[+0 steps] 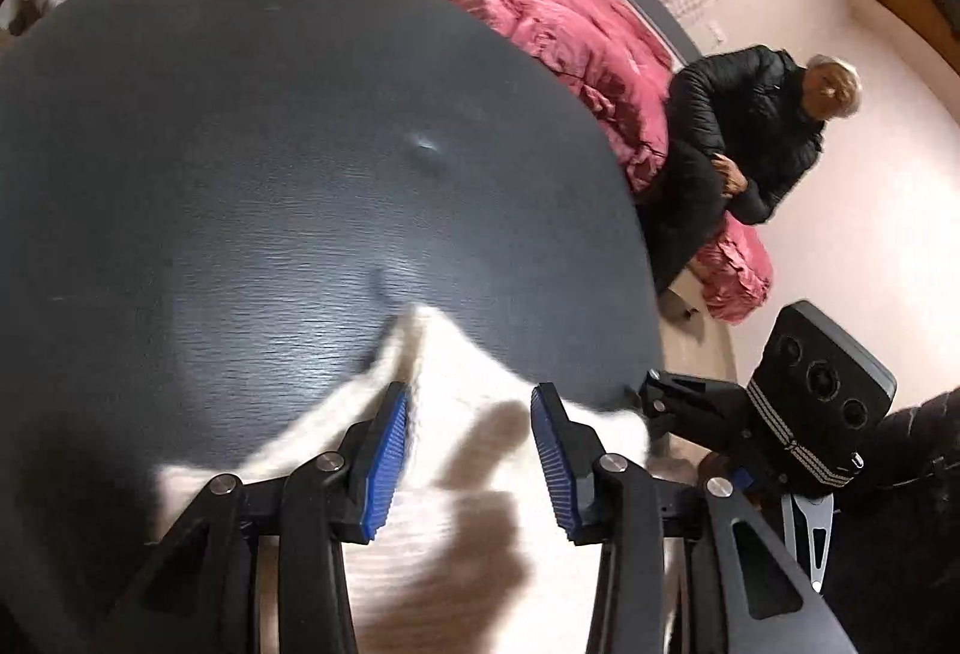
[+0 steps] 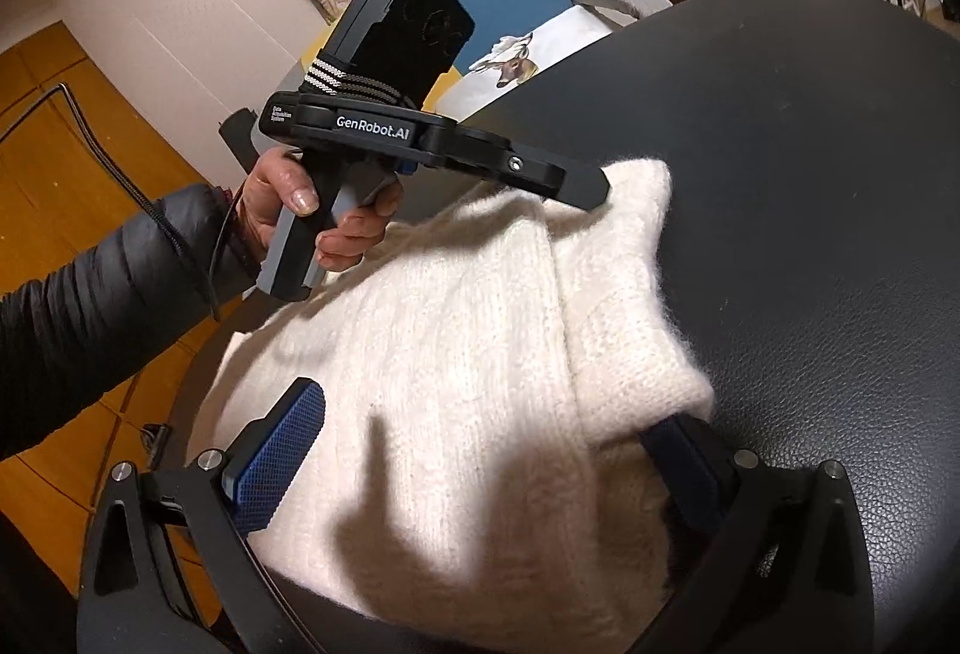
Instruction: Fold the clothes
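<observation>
Lying between right gripper (image 2: 480, 450) jaws: sweater (image 2: 456, 330)

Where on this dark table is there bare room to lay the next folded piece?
The dark table is bare beyond the white knit sweater, out to its far rim, as the left wrist view confirms. The near edge is crowded: the sweater, the left gripper over its far corner, the right gripper astride it.
</observation>
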A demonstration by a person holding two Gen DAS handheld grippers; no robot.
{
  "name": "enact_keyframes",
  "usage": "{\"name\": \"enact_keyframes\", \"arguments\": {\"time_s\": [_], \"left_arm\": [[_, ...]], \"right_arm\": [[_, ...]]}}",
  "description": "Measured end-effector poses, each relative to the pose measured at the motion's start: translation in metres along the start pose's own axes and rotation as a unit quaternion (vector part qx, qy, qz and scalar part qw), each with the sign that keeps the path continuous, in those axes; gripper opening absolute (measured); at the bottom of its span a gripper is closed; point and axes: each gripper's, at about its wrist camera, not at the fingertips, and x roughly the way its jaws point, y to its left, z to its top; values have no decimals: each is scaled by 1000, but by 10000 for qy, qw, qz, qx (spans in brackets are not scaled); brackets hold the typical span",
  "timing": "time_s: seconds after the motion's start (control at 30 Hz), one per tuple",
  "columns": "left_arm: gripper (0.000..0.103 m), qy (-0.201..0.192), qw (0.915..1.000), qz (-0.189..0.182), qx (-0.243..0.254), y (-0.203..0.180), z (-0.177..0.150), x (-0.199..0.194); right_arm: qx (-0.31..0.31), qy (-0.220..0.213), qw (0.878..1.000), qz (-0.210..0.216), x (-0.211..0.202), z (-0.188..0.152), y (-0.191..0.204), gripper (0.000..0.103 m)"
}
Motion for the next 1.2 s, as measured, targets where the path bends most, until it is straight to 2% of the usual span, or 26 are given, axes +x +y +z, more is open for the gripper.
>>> {"name": "enact_keyframes", "arguments": {"time_s": [0.1,0.13,0.23,0.37,0.43,0.53,0.6,0.63,0.73,0.77,0.87,0.9,1.03,1.13,1.2], "left_arm": [[20,-282,9994,103,152,-6,-3,0],[6,-375,9990,138,203,-8,-3,0],[4,-870,9958,265,-67,0,-11,-7],[4,-1818,9807,362,-622,11,-20,-27],[4,-1869,9782,389,-820,17,-20,-22],[4,-1501,9809,602,-1078,26,-16,-5],[6,-1514,9796,646,-1152,28,-13,-7],[7,-1585,9784,679,-1142,25,-13,-10],[23,-1794,9744,778,-1111,16,-12,-20],[25,-1920,9716,793,-1138,13,-14,-26],[28,-2538,9540,742,-1414,4,-34,-56],[28,-2648,9508,698,-1451,1,-43,-64],[29,-2686,9484,917,-1412,-25,-77,-64],[29,-2513,9486,1195,-1510,-32,-96,-49],[28,-2223,9486,1530,-1653,-27,-104,-34]], "right_arm": [[-78,-264,9996,-2,-5,-1,5,103],[-87,-278,9996,-8,-3,-1,6,103],[-102,86,9996,-254,15,-3,5,103],[-233,-329,9983,-414,5,1,11,103],[-264,-705,9962,-438,-5,3,12,103],[-50,-109,9969,-776,18,0,0,103],[-124,-169,9968,-774,19,-1,3,103],[-147,-186,9967,-779,19,-1,3,103],[-52,-210,9969,-751,16,-1,5,103],[25,-262,9971,-720,9,-1,3,103],[180,-494,9968,-600,-22,-2,-6,103],[158,-545,9969,-549,-31,-1,-6,103],[-213,-473,9987,24,-31,13,5,103],[-569,-238,9981,12,-3,24,16,103],[-384,62,9990,-207,22,28,3,103]]}}
